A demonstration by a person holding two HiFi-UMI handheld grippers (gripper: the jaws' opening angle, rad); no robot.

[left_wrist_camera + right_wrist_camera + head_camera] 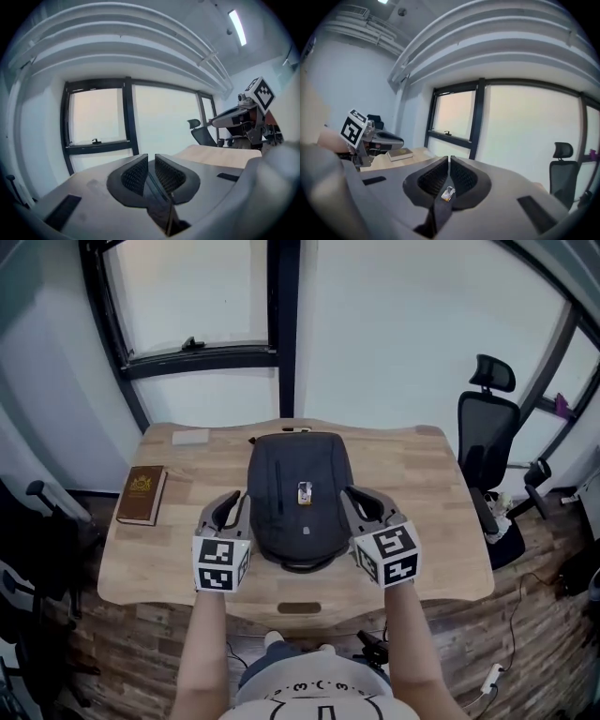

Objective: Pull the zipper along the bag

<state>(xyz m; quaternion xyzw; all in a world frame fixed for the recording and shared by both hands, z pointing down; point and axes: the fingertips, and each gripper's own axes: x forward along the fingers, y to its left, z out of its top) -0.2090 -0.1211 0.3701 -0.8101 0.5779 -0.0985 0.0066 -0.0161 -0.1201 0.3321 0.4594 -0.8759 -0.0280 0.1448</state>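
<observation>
The bag (298, 495) lies on the table (422, 474). The left gripper (232, 501) is up just left of the bag, the right gripper (352, 498) just right of it. The 2 grippers are closed tight and hold nothing. A book (142, 494) lies well left of the bag.

Wooden table (422, 474) lies below both tongs. Brown book (142, 495) lies flat on it, left of the left gripper (228, 510). Pale flat item (190, 437) lies beyond the book, identity unclear. Black office chair (487, 442) stands beside the table, right of the right gripper (364, 507).
</observation>
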